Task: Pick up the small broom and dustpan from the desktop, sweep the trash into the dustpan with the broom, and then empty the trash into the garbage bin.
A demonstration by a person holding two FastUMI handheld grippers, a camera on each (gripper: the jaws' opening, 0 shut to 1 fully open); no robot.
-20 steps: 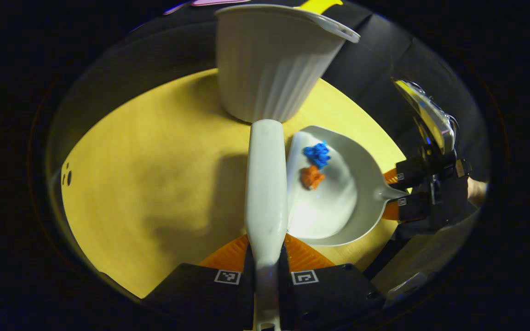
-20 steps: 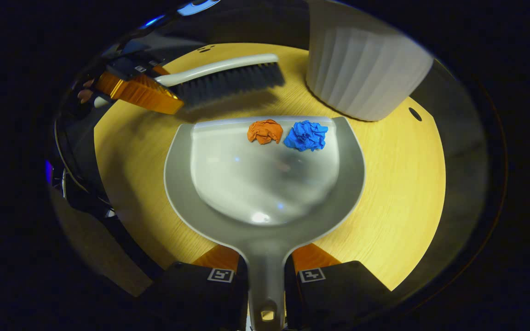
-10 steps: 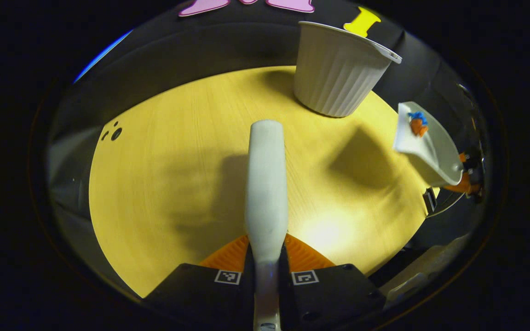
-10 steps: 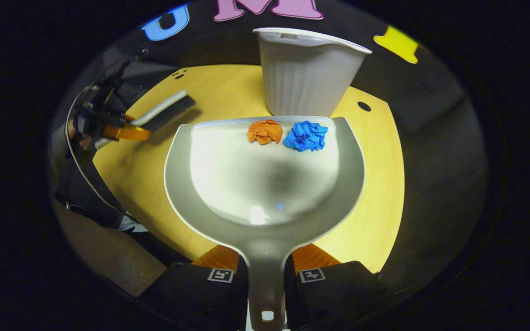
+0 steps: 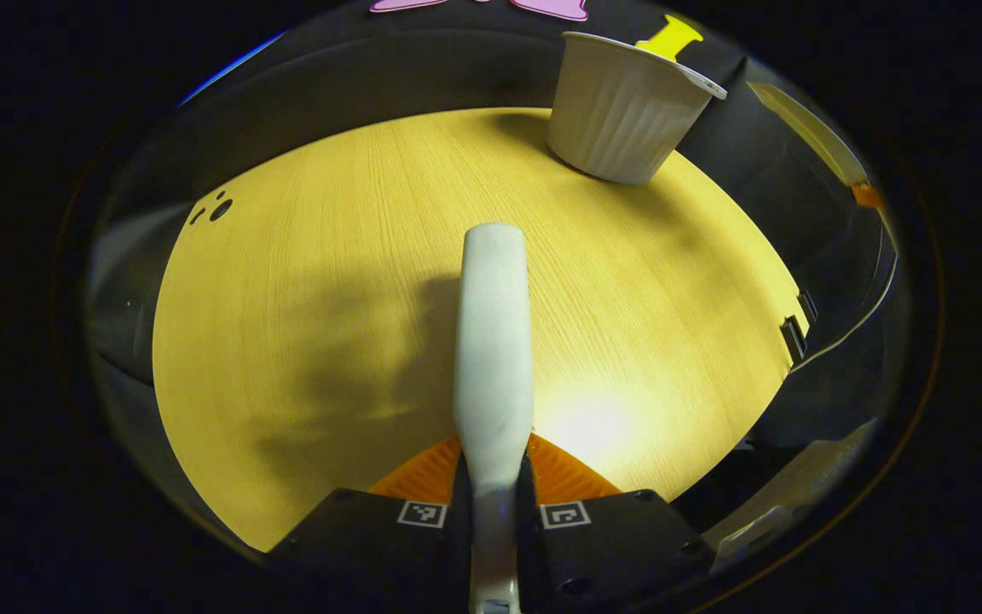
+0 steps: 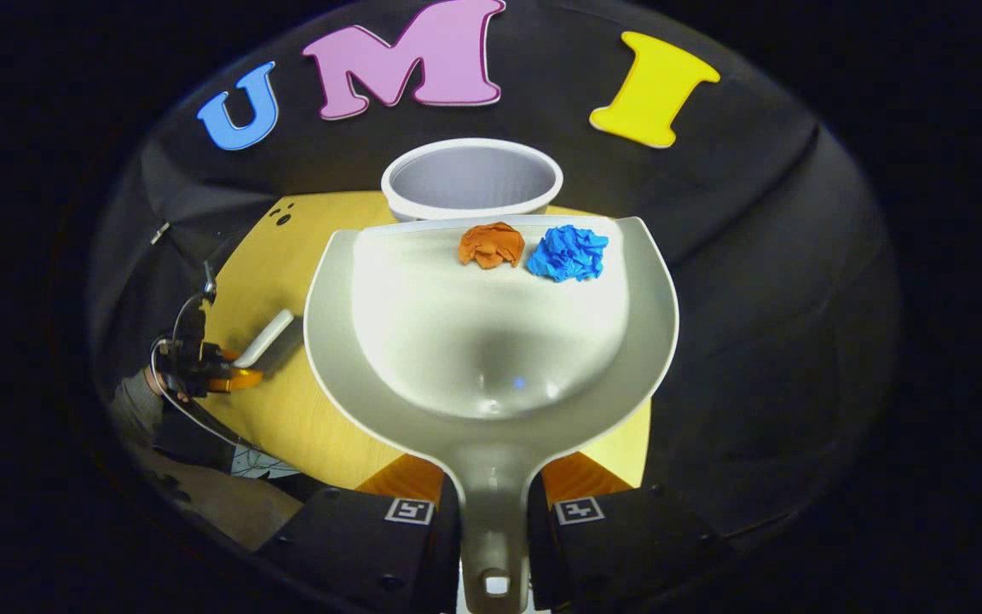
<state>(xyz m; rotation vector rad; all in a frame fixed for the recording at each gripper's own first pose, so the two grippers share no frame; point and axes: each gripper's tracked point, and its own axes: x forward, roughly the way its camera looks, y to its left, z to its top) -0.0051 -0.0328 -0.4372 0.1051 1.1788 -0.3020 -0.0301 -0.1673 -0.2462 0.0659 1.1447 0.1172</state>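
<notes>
Orange wad (image 6: 491,244), blue wad (image 6: 568,253), grey dustpan (image 6: 491,341), white ribbed bin (image 5: 623,115)

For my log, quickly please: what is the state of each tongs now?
Left tongs: closed on the broom handle.
Right tongs: closed on the dustpan handle.
</notes>
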